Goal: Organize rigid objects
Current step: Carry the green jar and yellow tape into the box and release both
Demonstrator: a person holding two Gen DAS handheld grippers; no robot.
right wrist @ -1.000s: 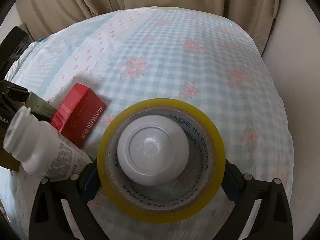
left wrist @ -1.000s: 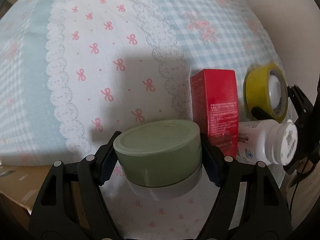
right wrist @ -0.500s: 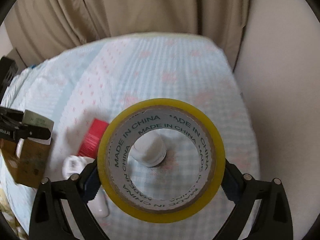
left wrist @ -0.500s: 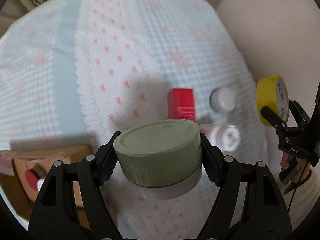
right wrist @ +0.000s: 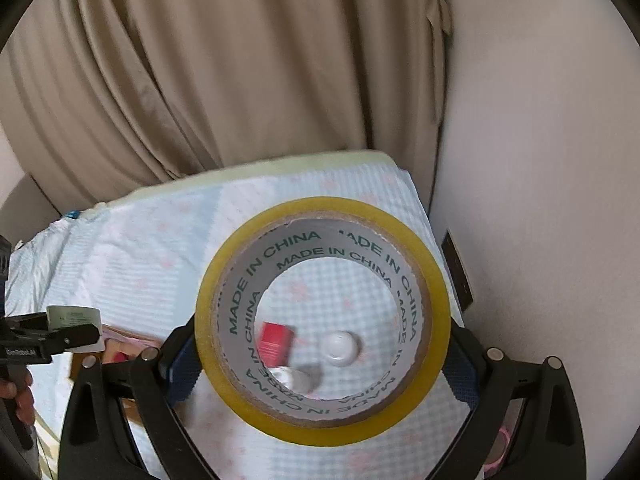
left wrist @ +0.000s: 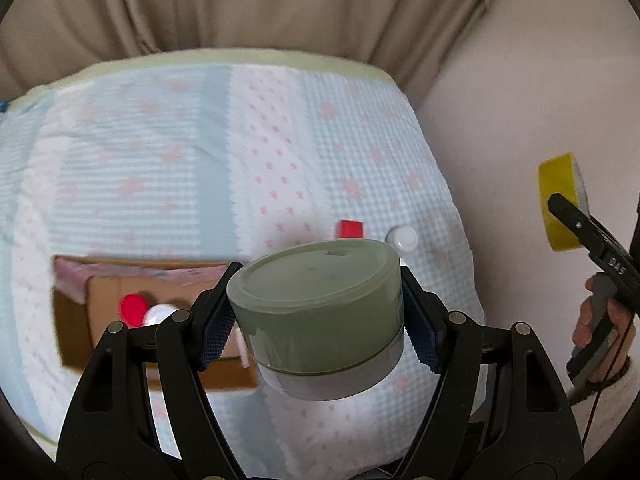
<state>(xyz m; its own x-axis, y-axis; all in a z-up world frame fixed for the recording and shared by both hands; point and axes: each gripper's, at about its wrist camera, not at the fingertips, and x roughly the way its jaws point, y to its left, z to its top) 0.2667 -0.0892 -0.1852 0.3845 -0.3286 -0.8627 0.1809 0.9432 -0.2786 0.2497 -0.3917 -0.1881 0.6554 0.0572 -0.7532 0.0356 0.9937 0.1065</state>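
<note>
Lifted clear of the bed (left wrist: 168,152) since earlier: your left claw (left wrist: 316,316) clamps the stiff, smooth green jar (left wrist: 320,312) by its sides, your right claw (right wrist: 320,364) the light tape roll (right wrist: 322,320) across its rim.

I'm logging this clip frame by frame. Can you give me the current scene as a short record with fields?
left gripper: jaws shut on green-lidded jar, held above the bed
right gripper: jaws shut on yellow tape roll, held above the bed
on bedspread: red box, two white bottles
cardboard box: open, red-capped item inside
backdrop: beige curtain
</note>
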